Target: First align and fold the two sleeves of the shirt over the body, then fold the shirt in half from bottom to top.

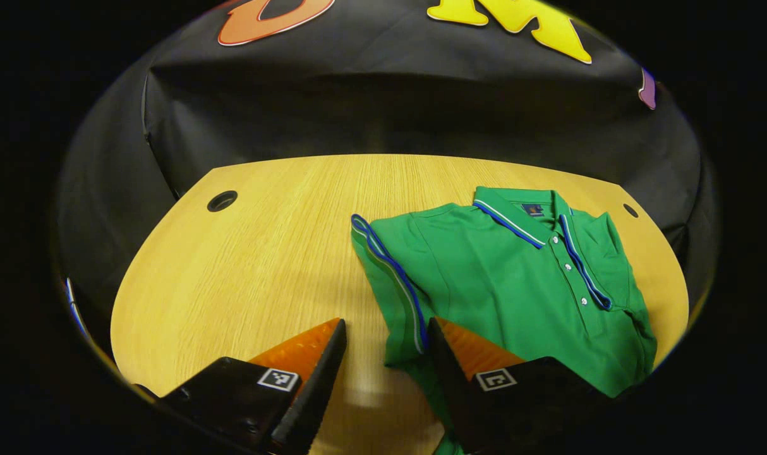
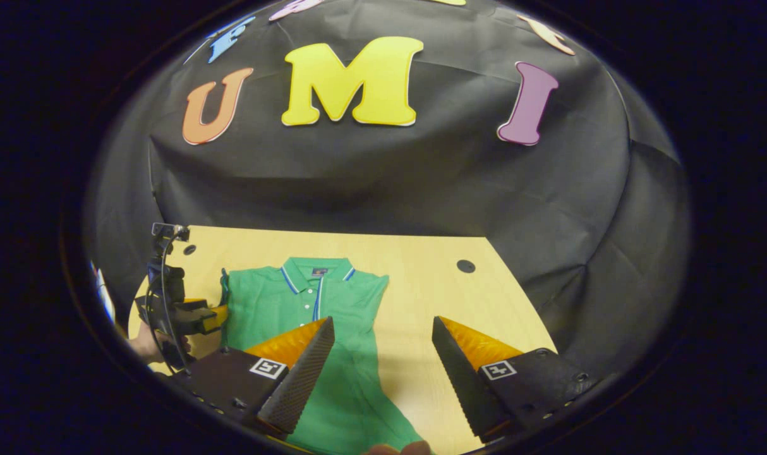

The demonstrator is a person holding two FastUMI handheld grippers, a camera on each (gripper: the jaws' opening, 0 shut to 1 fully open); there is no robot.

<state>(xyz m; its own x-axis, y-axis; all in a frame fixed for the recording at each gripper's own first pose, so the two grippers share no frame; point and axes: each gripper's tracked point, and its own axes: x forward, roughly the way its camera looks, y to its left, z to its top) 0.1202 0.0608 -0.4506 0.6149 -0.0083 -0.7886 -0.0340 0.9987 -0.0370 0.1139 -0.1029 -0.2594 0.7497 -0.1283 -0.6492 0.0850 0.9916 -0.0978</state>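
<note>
A green polo shirt [image 1: 516,284] with blue and white trim lies face up on the wooden table [image 1: 263,265], collar to the far side. Both sleeves look folded in over the body, and the left one's striped cuff [image 1: 393,272] runs down the shirt's left edge. My left gripper [image 1: 386,335] is open low over the table, its right finger beside that cuff and its left finger over bare wood. In the right gripper view the shirt [image 2: 308,316] lies left of centre. My right gripper [image 2: 383,335] stands open above the shirt's right edge, holding nothing. The left gripper [image 2: 200,316] appears at the shirt's left side.
Round cable holes [image 1: 222,201] [image 1: 630,210] sit near the table's far corners. The black cloth wall closes off the back and sides. A hand [image 2: 146,344] holds the left gripper at the near left. Bare wood spreads left of the shirt and to its right [image 2: 440,303].
</note>
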